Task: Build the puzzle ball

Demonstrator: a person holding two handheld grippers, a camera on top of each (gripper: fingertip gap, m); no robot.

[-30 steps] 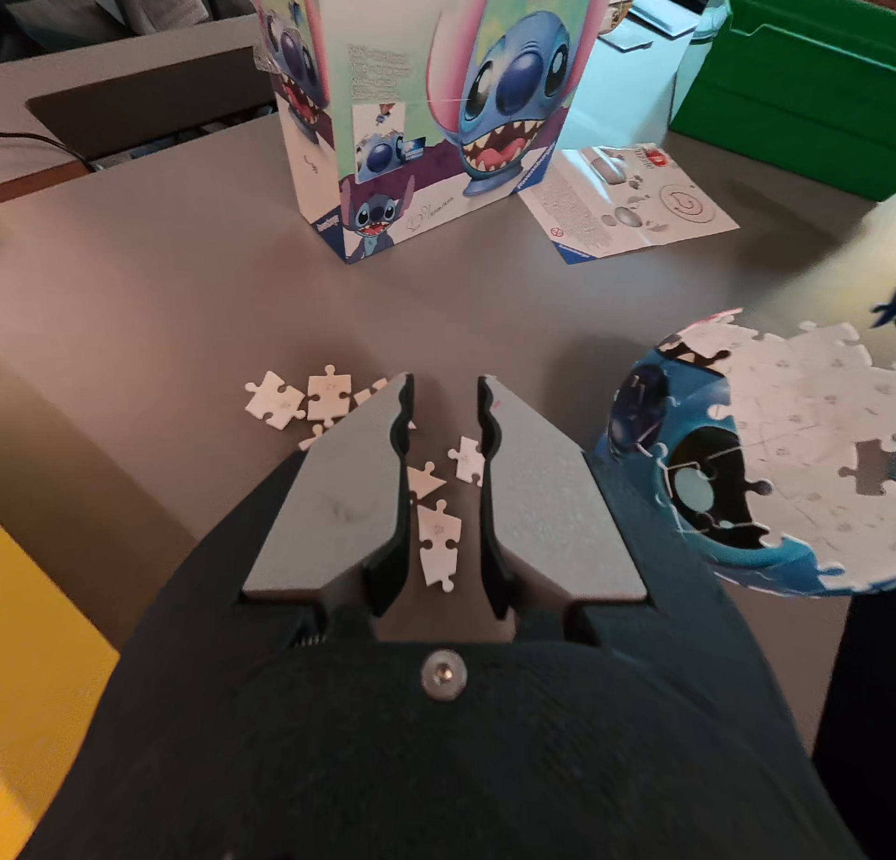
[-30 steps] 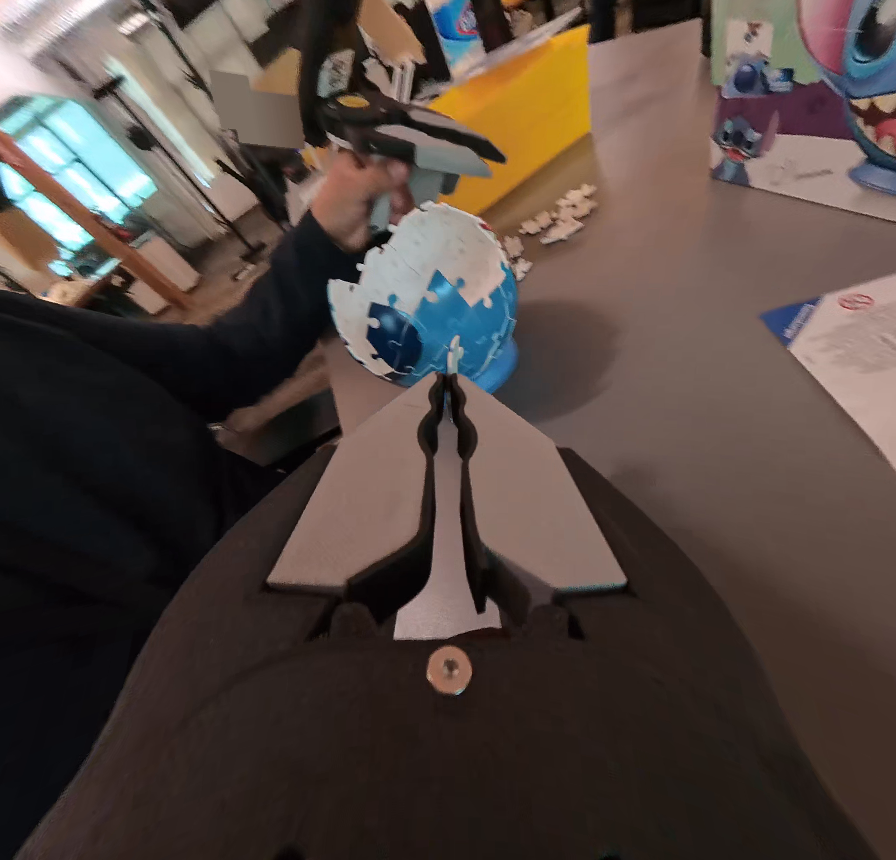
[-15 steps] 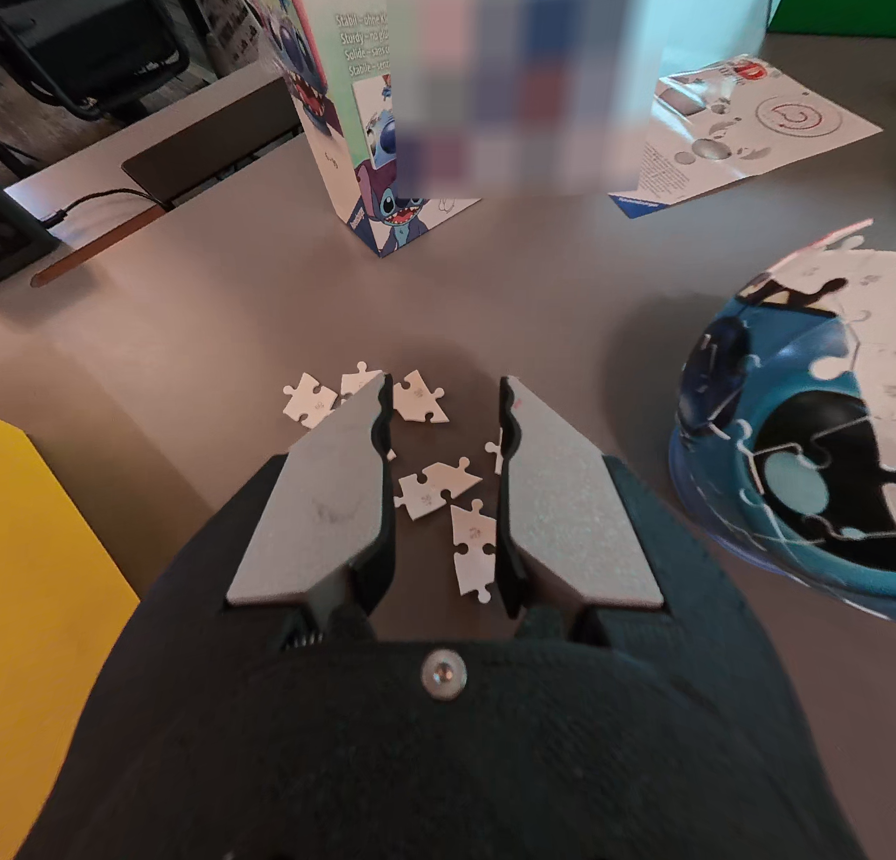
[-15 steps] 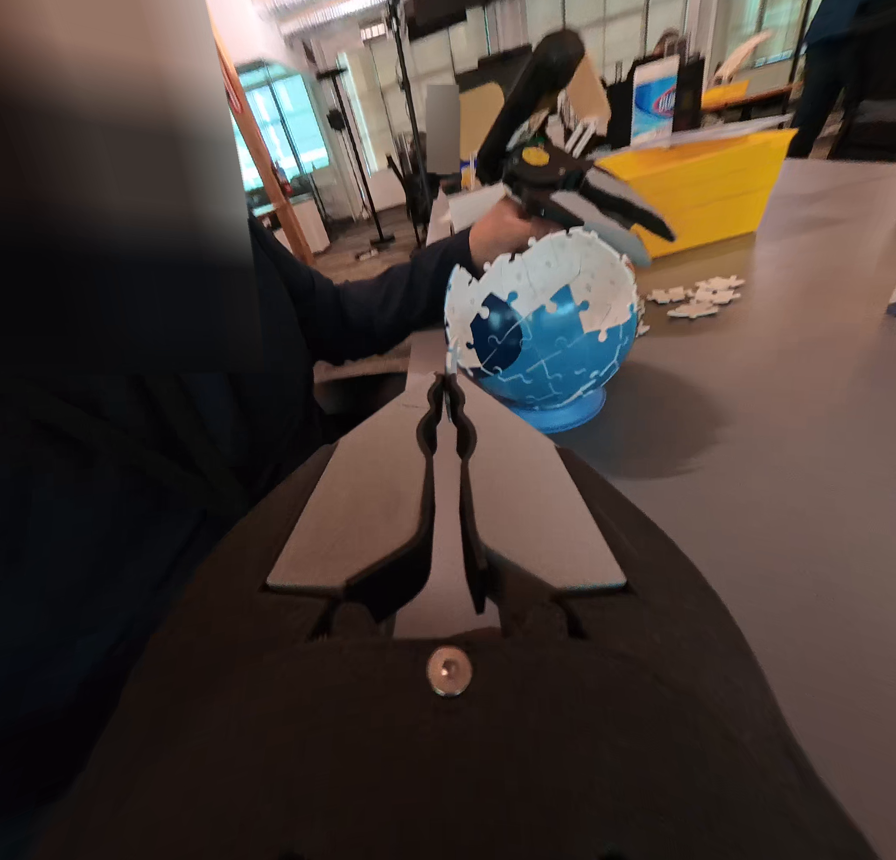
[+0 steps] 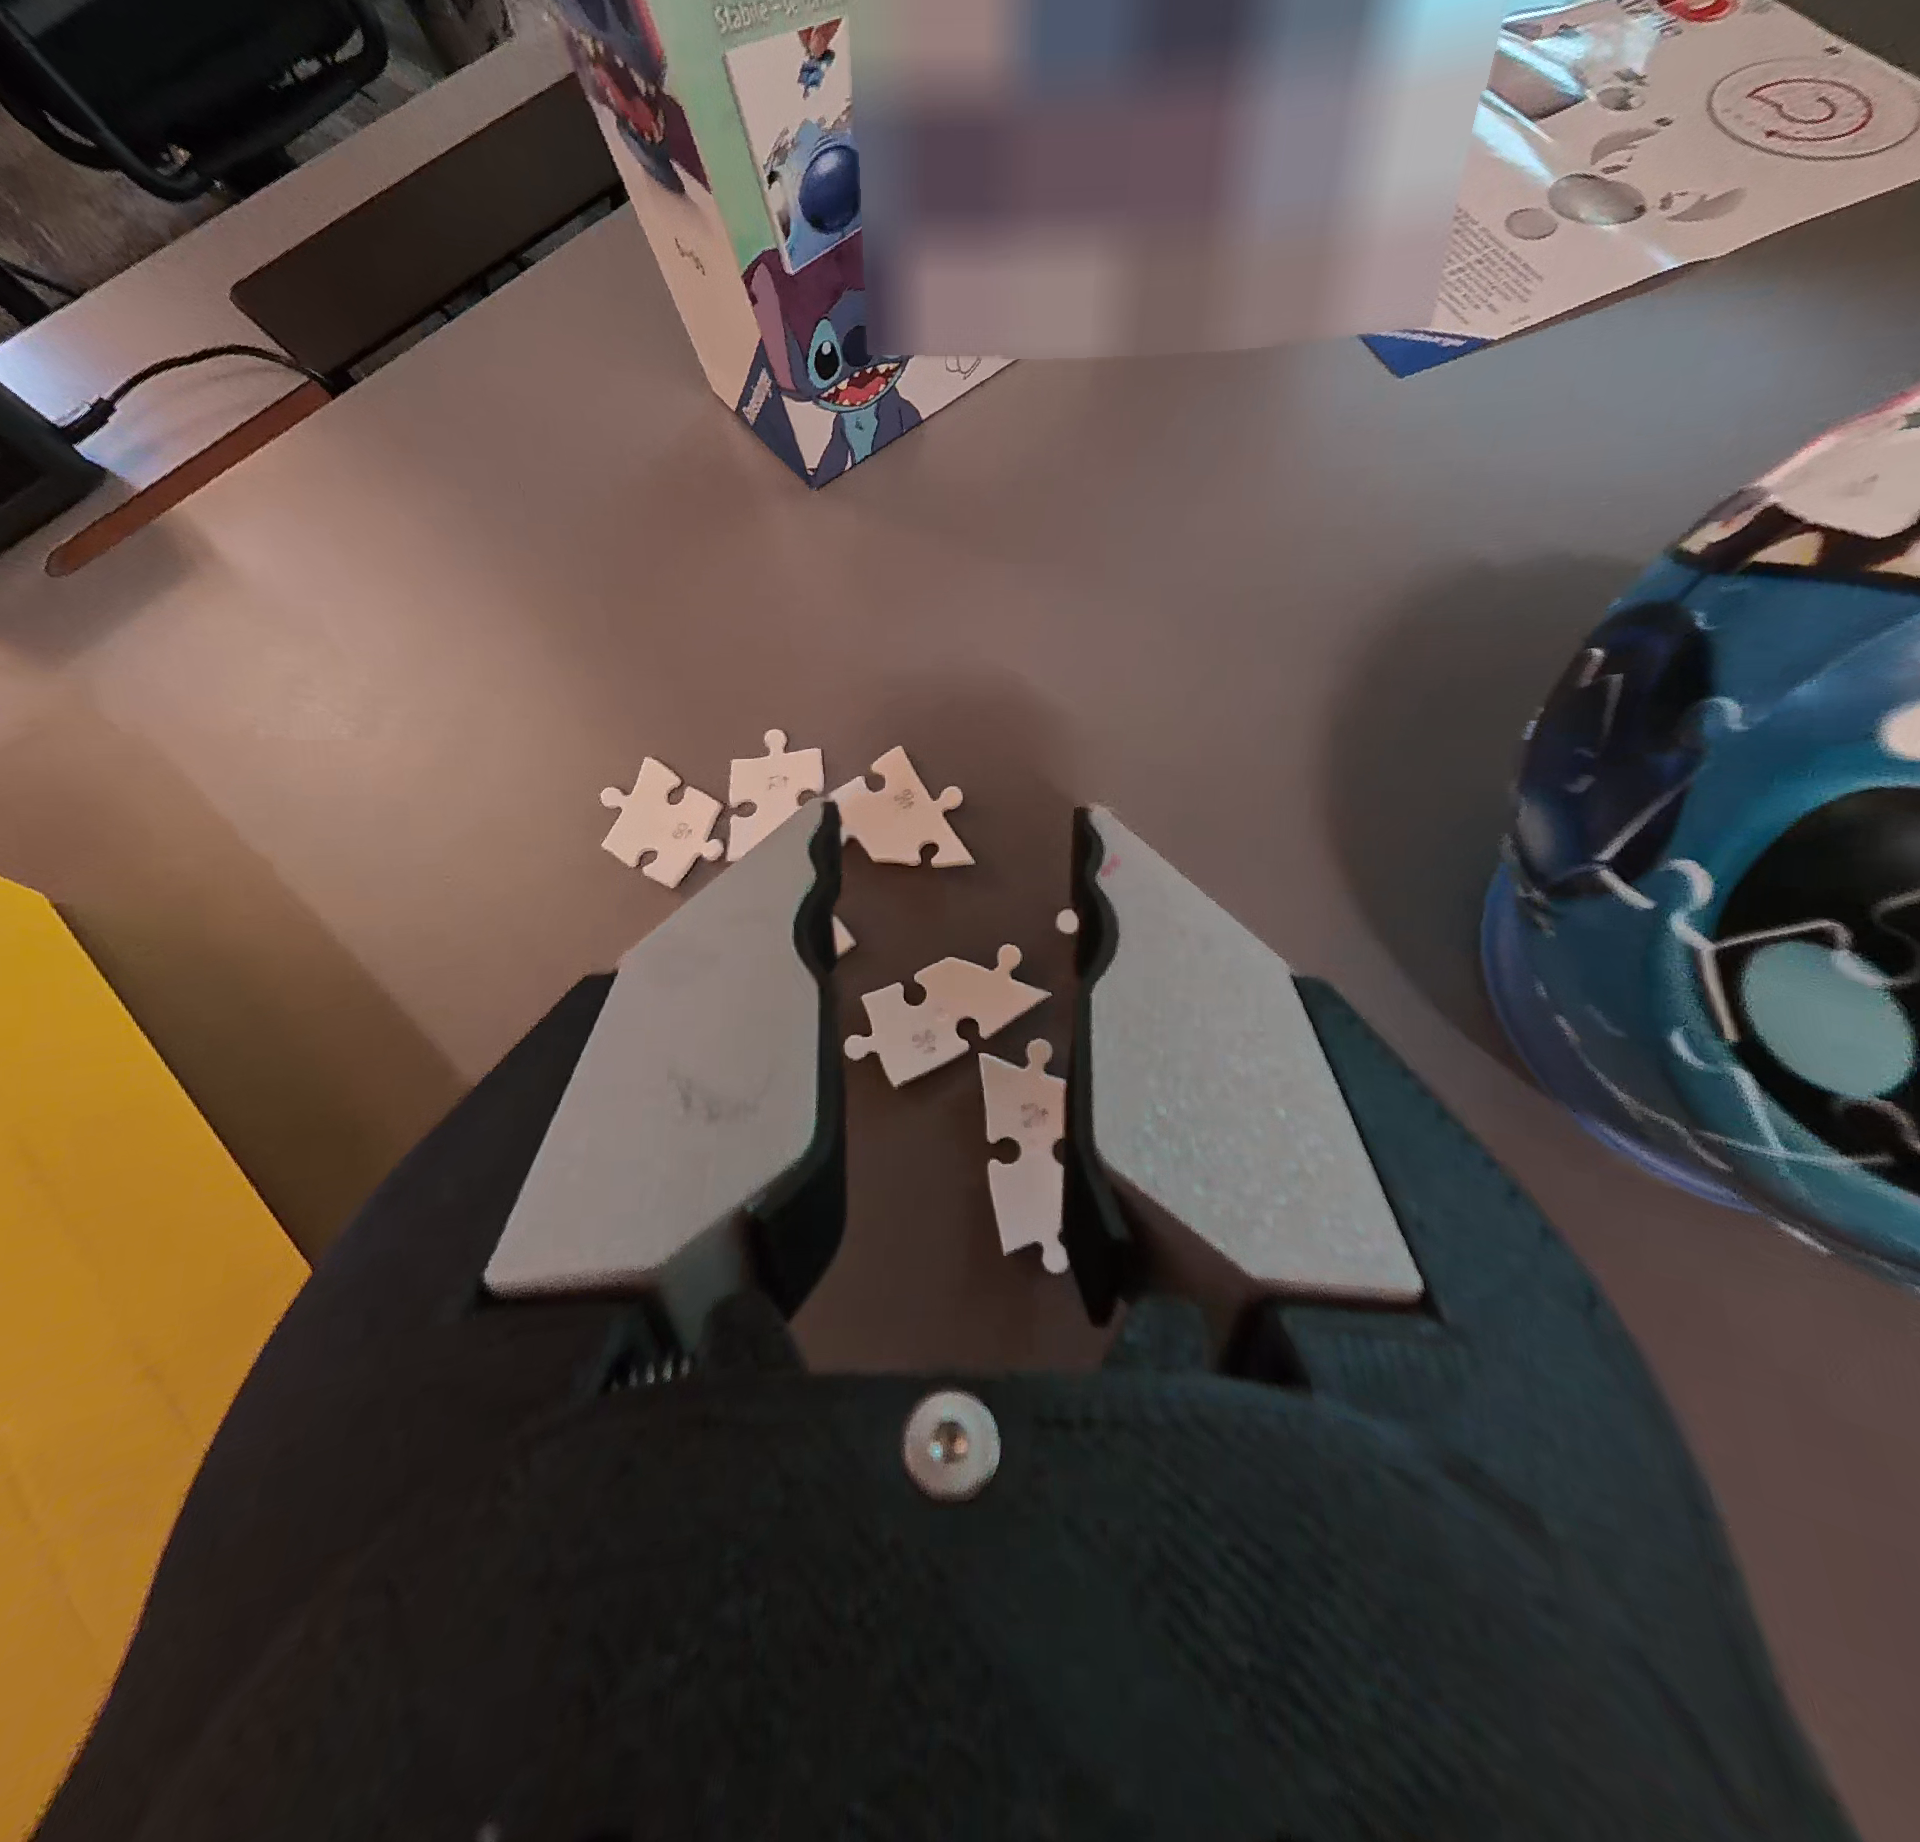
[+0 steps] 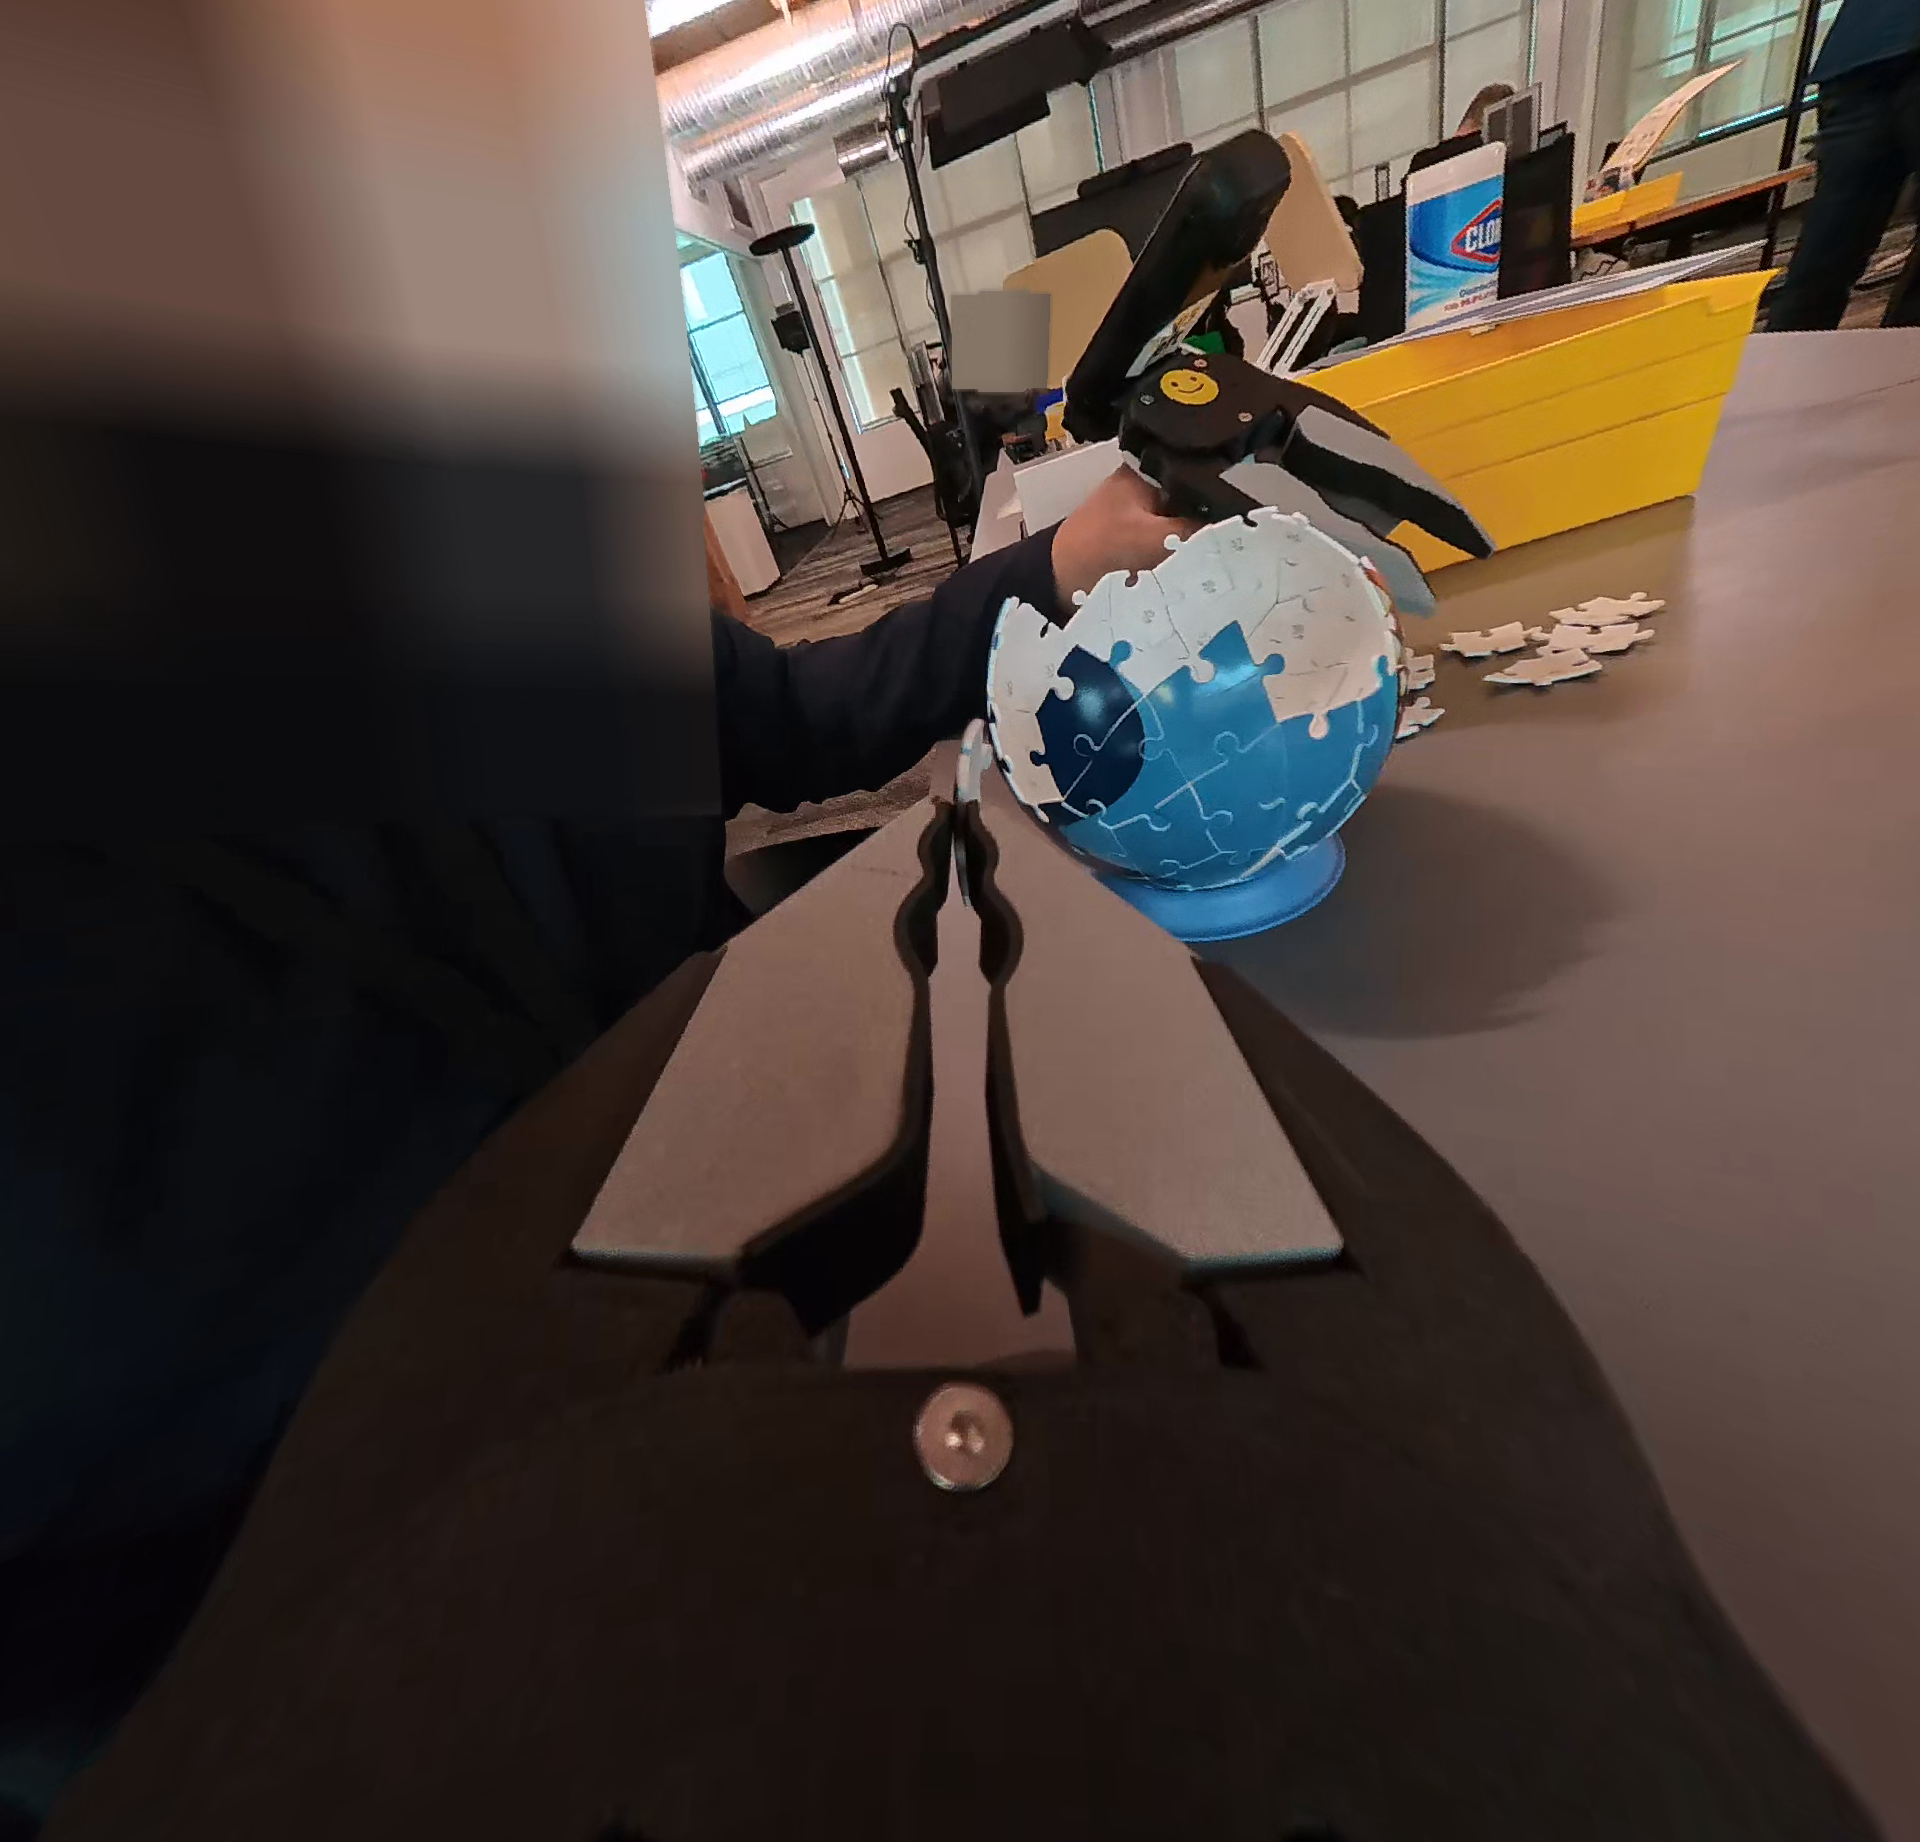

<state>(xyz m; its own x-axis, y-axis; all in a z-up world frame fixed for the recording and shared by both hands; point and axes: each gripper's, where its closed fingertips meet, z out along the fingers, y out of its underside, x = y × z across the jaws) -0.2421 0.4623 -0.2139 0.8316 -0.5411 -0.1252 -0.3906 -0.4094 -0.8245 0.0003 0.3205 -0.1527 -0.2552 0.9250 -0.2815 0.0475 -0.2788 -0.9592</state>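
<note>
The half-built blue puzzle ball [image 6: 1195, 712] stands on a blue ring stand on the grey table; it also shows at the right of the left wrist view [image 5: 1745, 919]. Several loose white pieces [image 5: 935, 1023] lie face down on the table. My left gripper [image 5: 951, 836] is open, low over these pieces, with two of them between its fingers. My right gripper [image 6: 961, 816] is shut on a thin puzzle piece [image 6: 971, 764], held edge-on just left of the ball. The left gripper also shows behind the ball in the right wrist view [image 6: 1423, 577].
The puzzle box [image 5: 748, 182] stands at the back of the table, an instruction sheet [image 5: 1662, 151] to its right. A yellow bin [image 6: 1538, 410] sits by the loose pieces [image 6: 1558, 644], its edge at the left [image 5: 94, 1273]. A person's dark sleeve [image 6: 852, 670] reaches behind the ball. My hands' fingertips stand some 30 cm from each other.
My left gripper has dropped closer to the loose pieces and opened wider. My right gripper has swung left around the ball, still holding its piece.
</note>
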